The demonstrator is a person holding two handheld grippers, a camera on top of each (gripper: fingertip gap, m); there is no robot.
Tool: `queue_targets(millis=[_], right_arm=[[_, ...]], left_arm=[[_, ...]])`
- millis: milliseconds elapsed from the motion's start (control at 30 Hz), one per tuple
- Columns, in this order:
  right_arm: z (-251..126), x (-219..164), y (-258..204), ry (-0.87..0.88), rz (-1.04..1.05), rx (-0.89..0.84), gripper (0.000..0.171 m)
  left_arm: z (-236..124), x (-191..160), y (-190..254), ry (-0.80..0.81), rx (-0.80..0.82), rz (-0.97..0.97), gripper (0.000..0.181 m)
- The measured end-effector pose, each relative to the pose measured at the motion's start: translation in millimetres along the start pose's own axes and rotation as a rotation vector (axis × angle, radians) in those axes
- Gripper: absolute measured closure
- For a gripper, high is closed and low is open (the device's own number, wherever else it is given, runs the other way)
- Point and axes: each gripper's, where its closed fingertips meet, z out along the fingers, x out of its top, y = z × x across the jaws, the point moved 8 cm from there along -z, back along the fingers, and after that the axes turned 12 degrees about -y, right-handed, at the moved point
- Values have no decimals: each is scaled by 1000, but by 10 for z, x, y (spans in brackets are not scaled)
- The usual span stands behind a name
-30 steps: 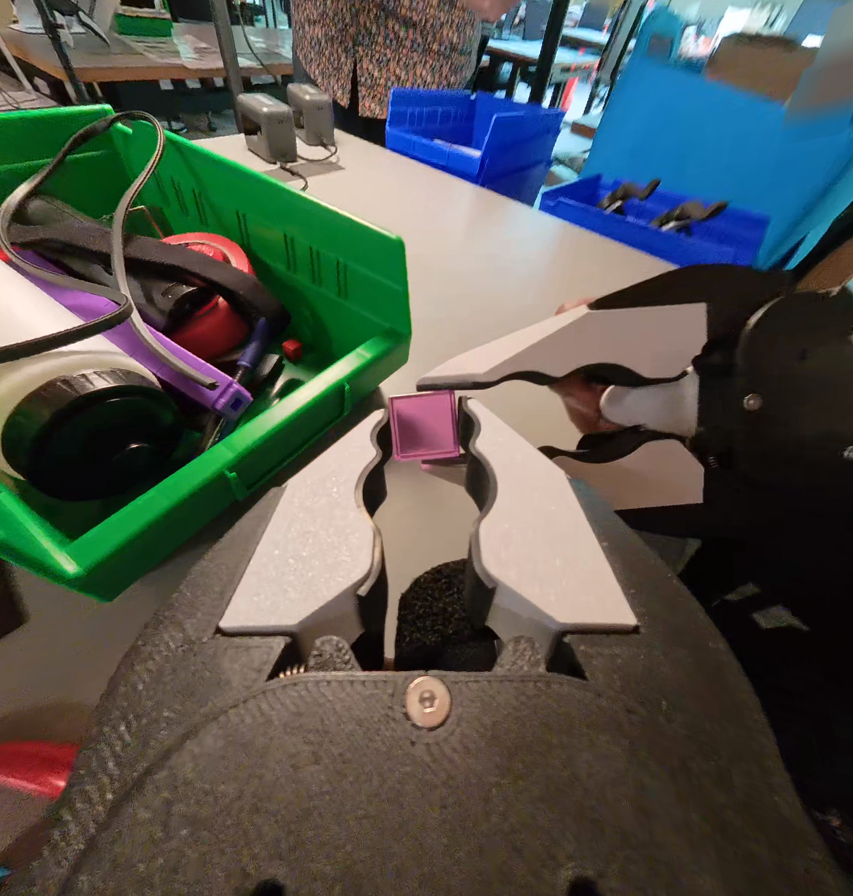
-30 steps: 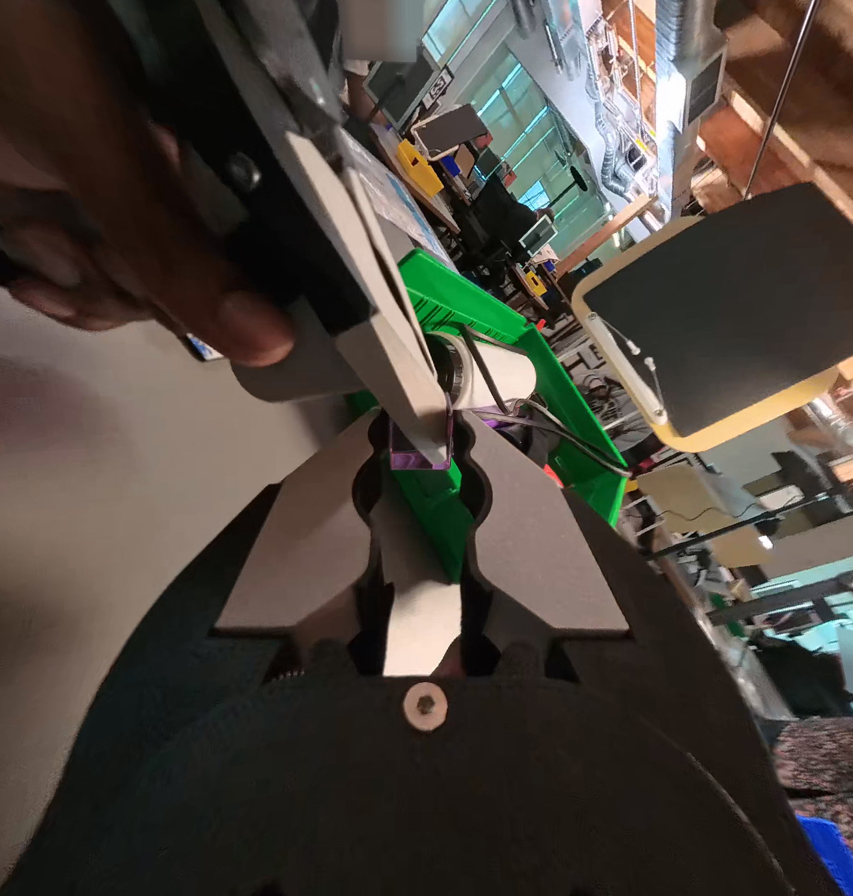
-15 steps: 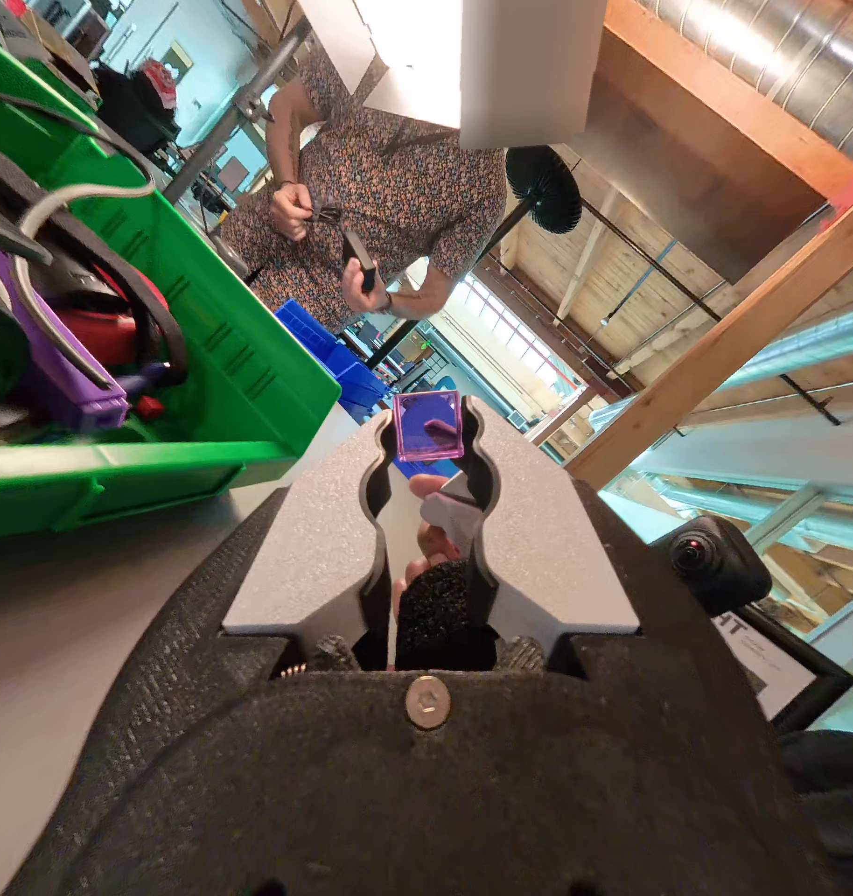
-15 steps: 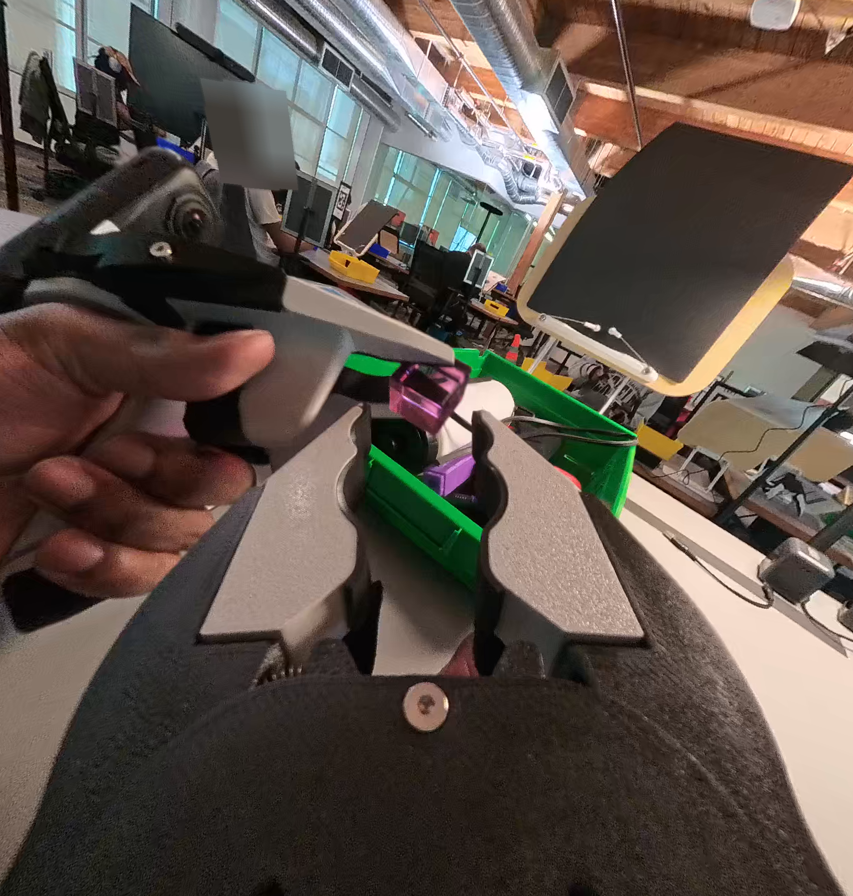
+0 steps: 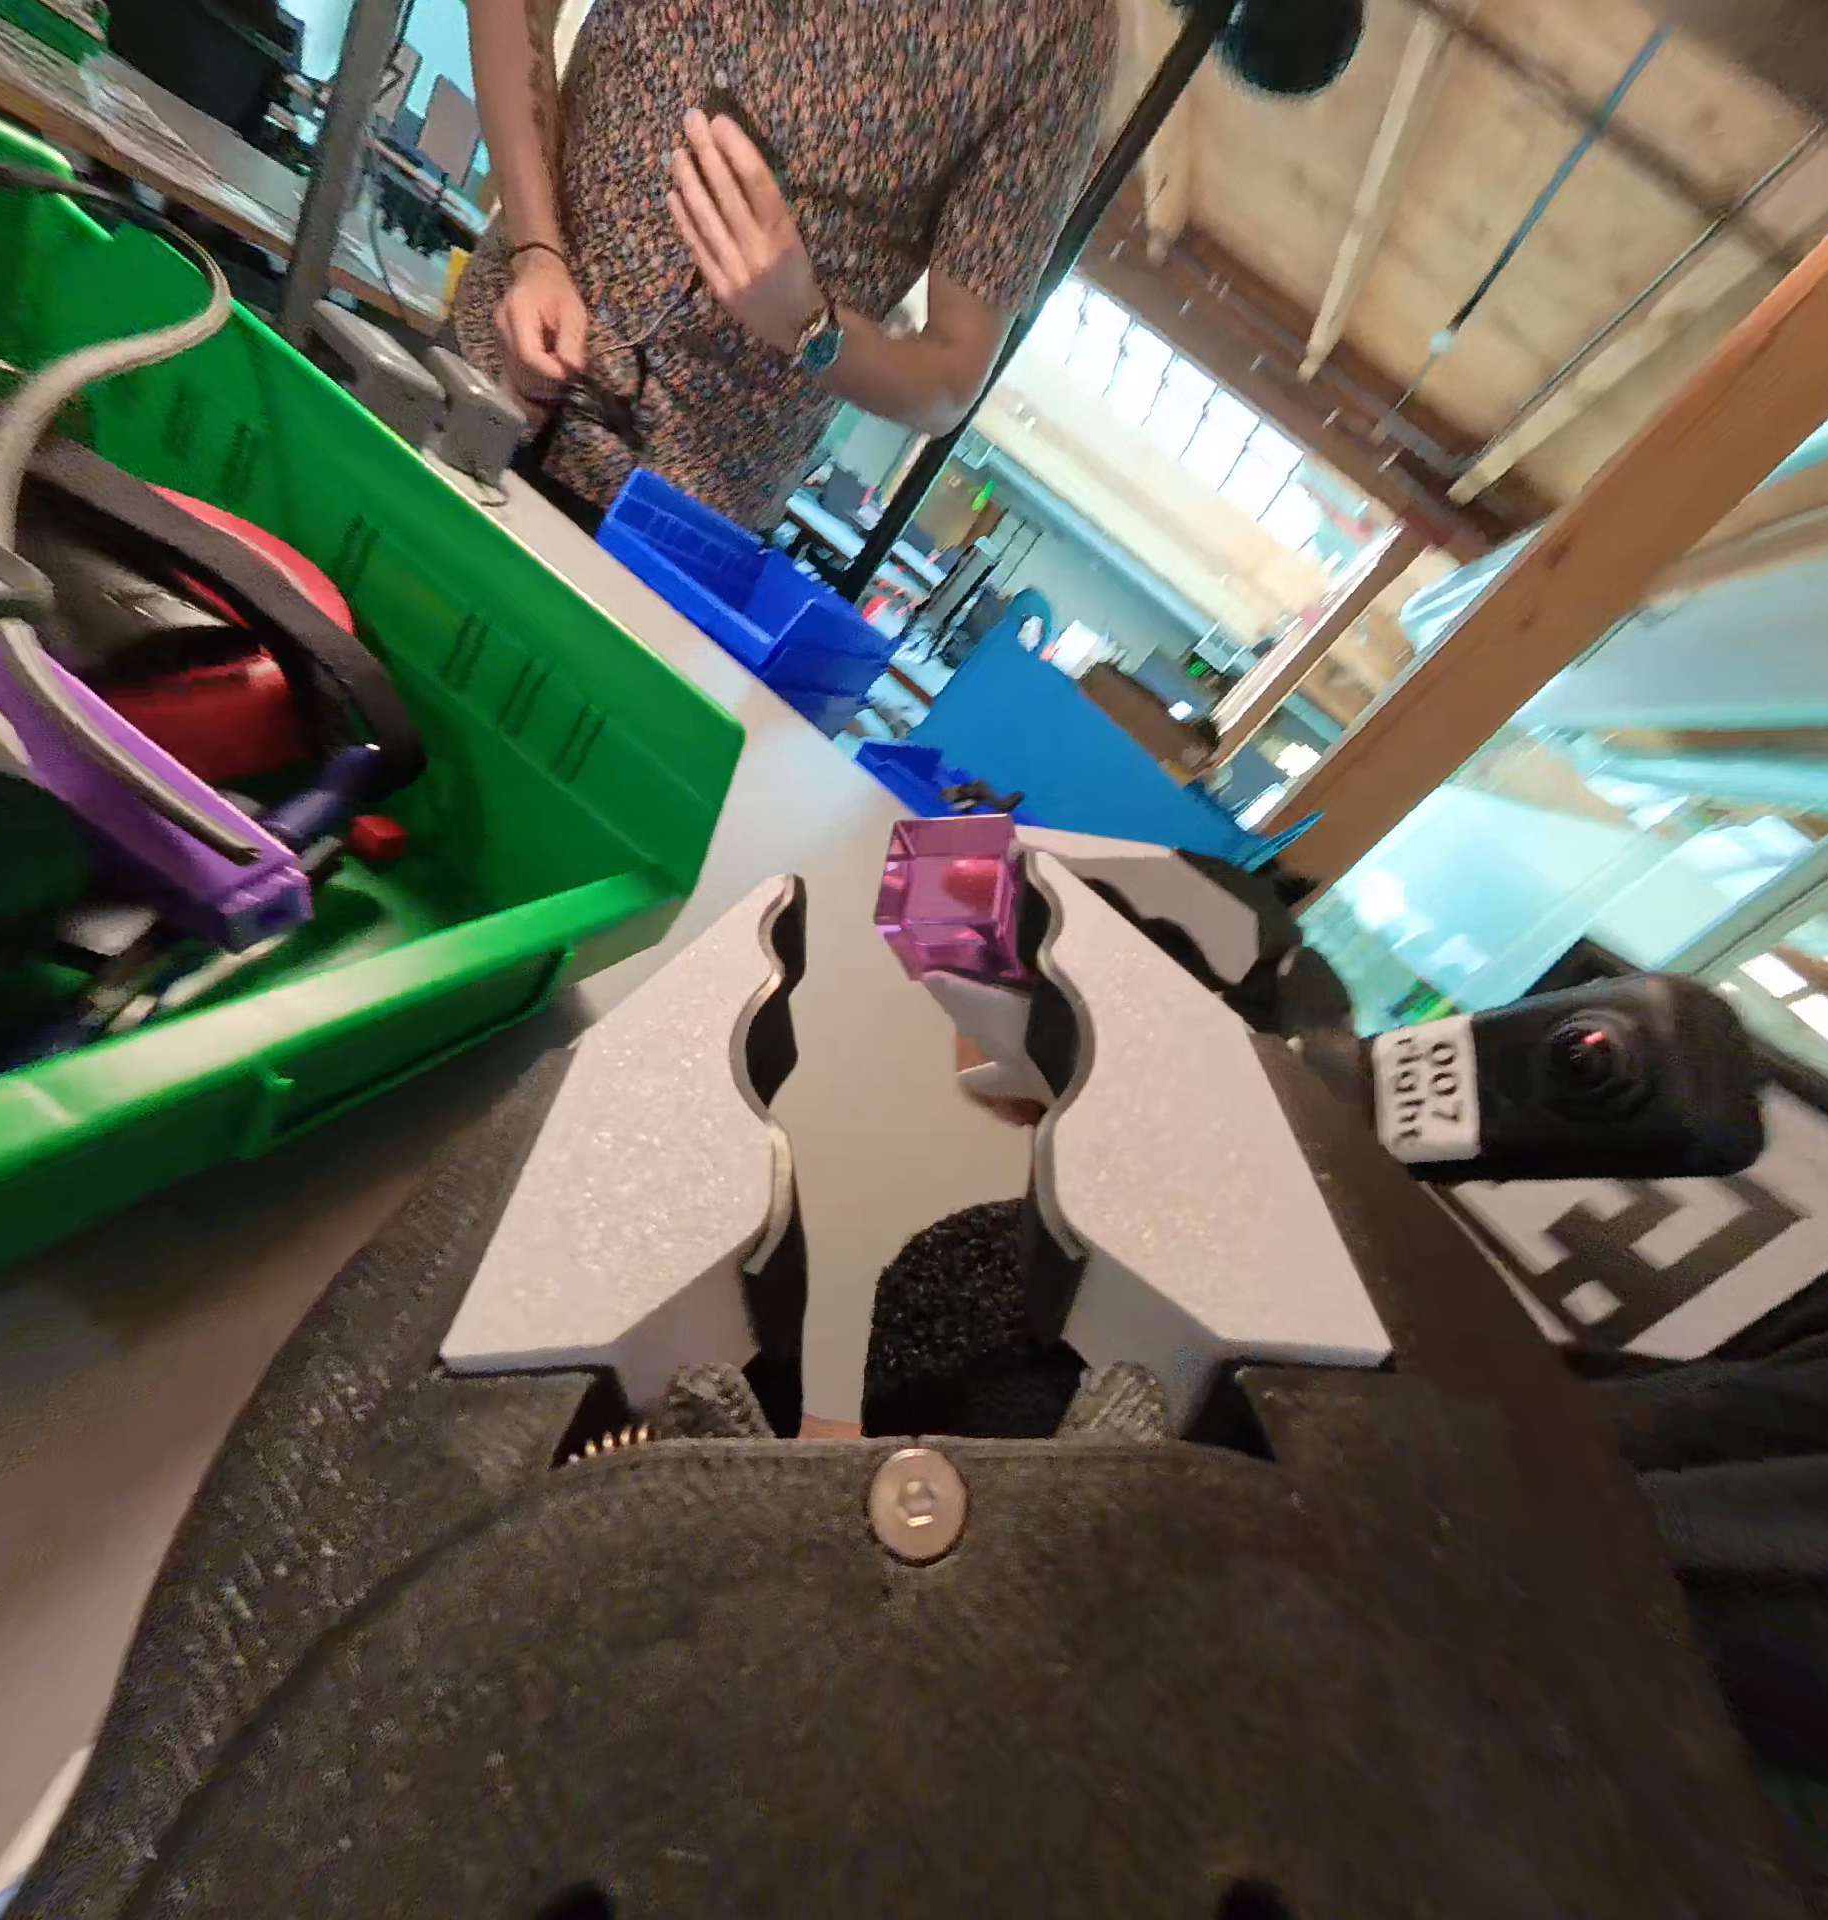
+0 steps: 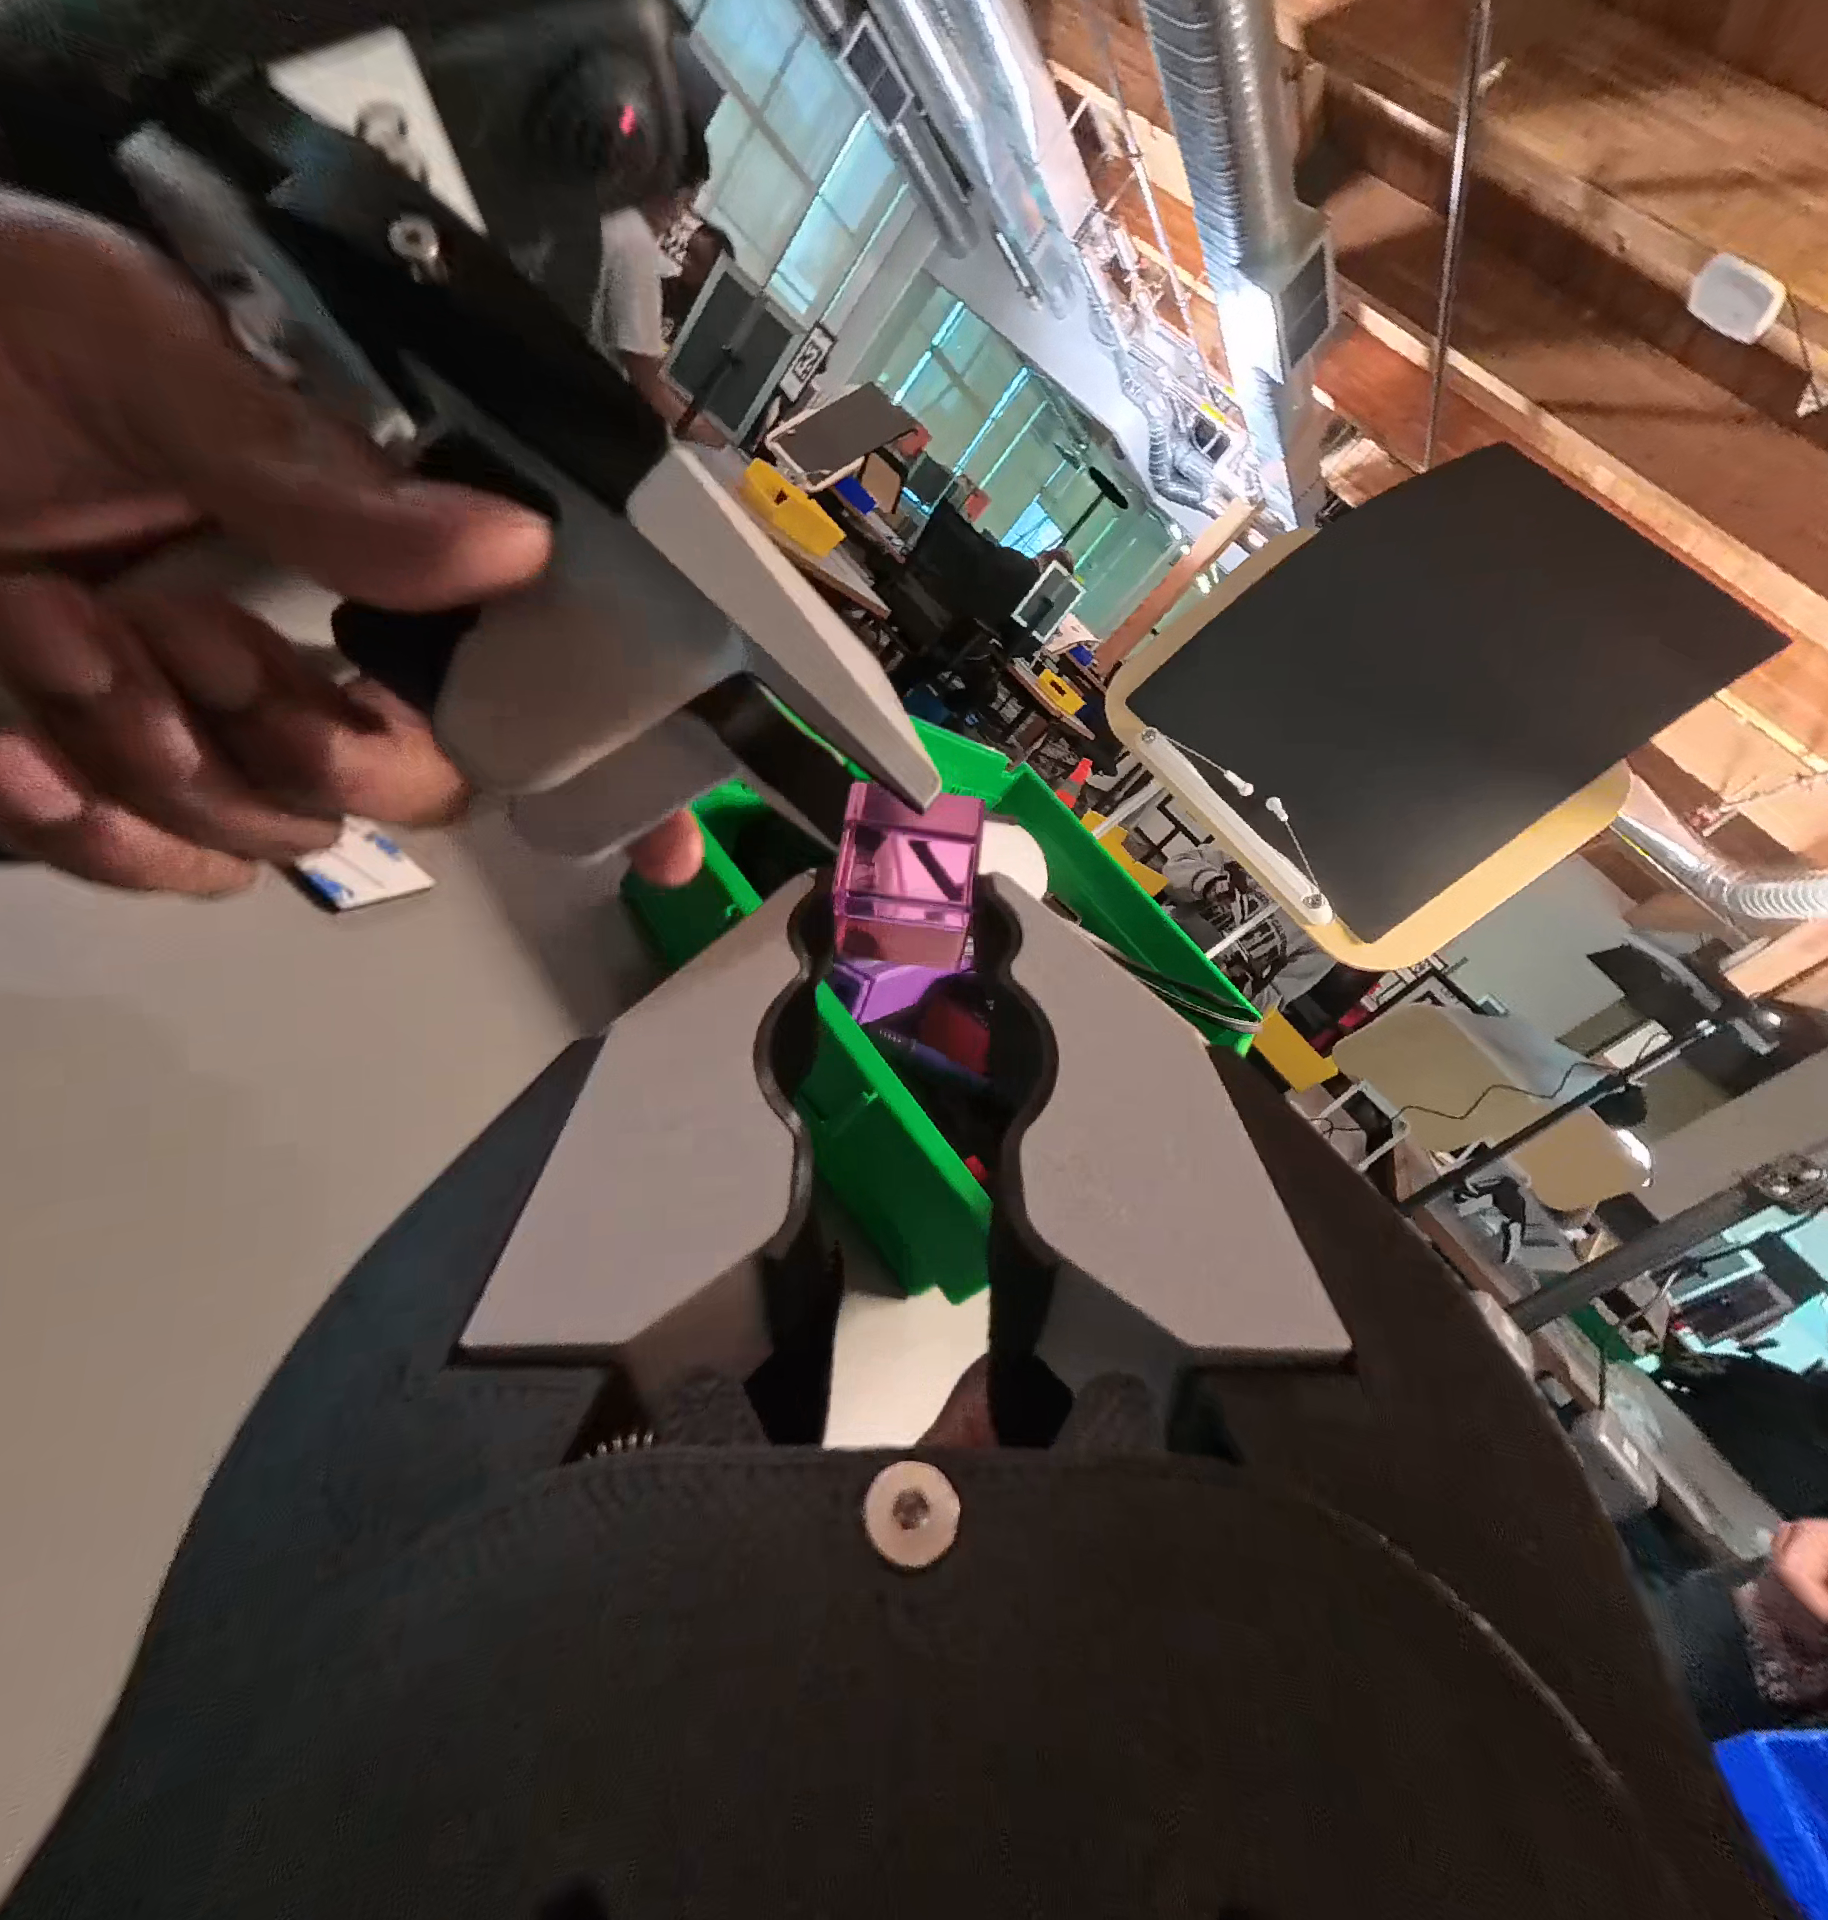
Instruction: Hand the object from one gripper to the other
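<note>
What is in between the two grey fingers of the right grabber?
A see-through purple cube sits between the right gripper fingertips, which squeeze its sides in the right wrist view. Lower down, the gap shows only the green bin beyond.

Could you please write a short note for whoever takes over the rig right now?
Left gripper: open, with the cube between its fingers, close against one of them.
Right gripper: shut on the cube.
Place: the cube is held in the air, beside the green bin.
Done: the right gripper has the cube and the left has let go.
Left: draw the left gripper clear; the right keeps its grip.
</note>
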Motion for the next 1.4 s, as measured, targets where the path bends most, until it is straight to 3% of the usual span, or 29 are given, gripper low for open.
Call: queue_targets(millis=[233, 400, 500, 600, 800, 933, 1100, 1267, 1400], right_arm=[[82, -62, -99, -165, -147, 9, 143], [100, -24, -208, -202, -192, 29, 143], [91, -6, -218, -184, -196, 14, 143], [81, 3, -142, -125, -75, -27, 135], [82, 40, -64, -34, 307, 9, 129], [114, 100, -124, -1, 332, -5, 131], [101, 101, -105, 5, 279, -75, 140], [31, 101, -43, 32, 158, -41, 141], [5, 64, 18, -42, 49, 4, 141]], left_arm=[[53, -92, 170, -163, 326, 380, 137], [130, -179, 204, -236, 477, 495, 140], [127, -195, 170, -241, 544, 542, 154], [91, -130, 144, -146, 443, 433, 154], [-26, 4, 31, 189, 31, -3, 154], [41, -63, 7, 246, -30, -112, 153], [93, -108, 54, 263, -55, -137, 153], [74, -67, 103, 144, -88, -81, 154], [-20, 22, 141, 73, 22, 132, 146]])
